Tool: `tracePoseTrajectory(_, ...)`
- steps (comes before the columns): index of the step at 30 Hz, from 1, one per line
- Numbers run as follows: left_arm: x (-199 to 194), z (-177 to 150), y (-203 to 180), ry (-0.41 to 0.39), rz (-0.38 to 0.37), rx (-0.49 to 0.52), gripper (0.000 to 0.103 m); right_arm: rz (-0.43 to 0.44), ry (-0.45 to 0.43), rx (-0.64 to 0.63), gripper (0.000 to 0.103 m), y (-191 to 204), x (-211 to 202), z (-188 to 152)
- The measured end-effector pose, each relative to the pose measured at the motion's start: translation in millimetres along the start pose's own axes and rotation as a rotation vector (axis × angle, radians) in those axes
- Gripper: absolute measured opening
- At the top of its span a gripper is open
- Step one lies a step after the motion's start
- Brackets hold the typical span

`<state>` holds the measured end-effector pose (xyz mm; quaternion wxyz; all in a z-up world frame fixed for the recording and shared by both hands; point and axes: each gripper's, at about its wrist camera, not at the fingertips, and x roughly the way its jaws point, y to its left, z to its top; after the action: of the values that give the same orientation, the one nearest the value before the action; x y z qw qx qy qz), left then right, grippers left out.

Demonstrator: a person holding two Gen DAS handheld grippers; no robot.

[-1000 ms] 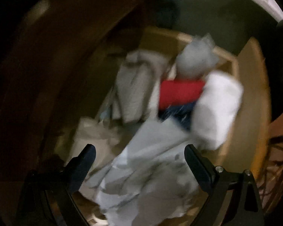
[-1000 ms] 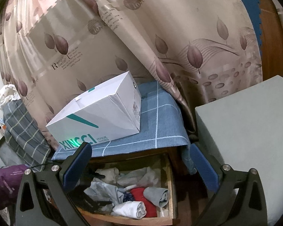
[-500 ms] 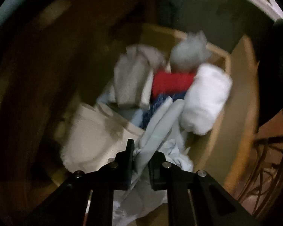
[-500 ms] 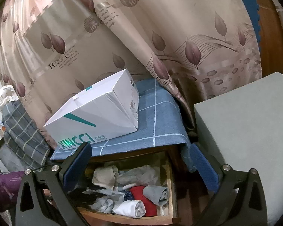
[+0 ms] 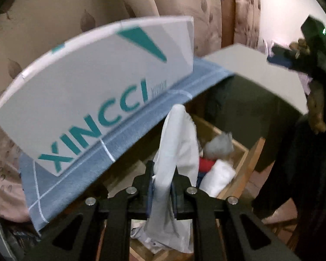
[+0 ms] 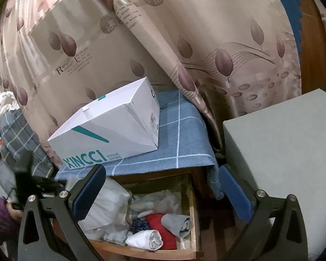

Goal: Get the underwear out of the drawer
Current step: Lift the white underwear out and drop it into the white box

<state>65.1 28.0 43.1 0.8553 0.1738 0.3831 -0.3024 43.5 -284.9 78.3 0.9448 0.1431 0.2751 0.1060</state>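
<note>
My left gripper (image 5: 162, 187) is shut on a pale white-grey piece of underwear (image 5: 178, 152) and holds it above the open wooden drawer (image 5: 241, 174). In the right wrist view the same garment (image 6: 106, 206) hangs over the drawer's left part, with the left gripper (image 6: 60, 183) at the left edge. The drawer (image 6: 192, 217) holds rolled clothes: a white roll (image 6: 145, 240), a red one (image 6: 160, 221), a grey one (image 6: 177, 221). My right gripper (image 6: 160, 193) is open and empty, above the drawer front.
A white XINCCI box (image 6: 110, 132) sits on the blue checked cloth (image 6: 180, 143) on top of the cabinet. A grey-green block (image 6: 282, 163) stands at the right. Patterned curtains (image 6: 163, 43) hang behind.
My left gripper shut on the pale underwear inside the drawer and has lifted it up out of the pile. The right gripper has stayed nearly still and open.
</note>
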Motion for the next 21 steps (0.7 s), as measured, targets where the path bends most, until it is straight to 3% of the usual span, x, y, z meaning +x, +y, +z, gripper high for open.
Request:
tracePoseTrajectory(6,-22,2,-7,-0.099,-0.017,-0.103,0.013,0.027,0.045,-0.046,0.103,10,5,-4)
tracePoseTrajectory(11,-64,3,-4,-0.188,-0.027,-0.185,0.013,0.058,0.124,-0.150,0.103,34,16,-14)
tracePoseTrajectory(15,-94,6,3,-0.244,-0.037,-0.245,0.013,0.093,0.226,-0.239,0.103,52,30,-25)
tracePoseTrajectory(21,-129,17,4,-0.319,-0.036,-0.293,0.013,0.044,0.411,-0.285,0.103,60,64,-43)
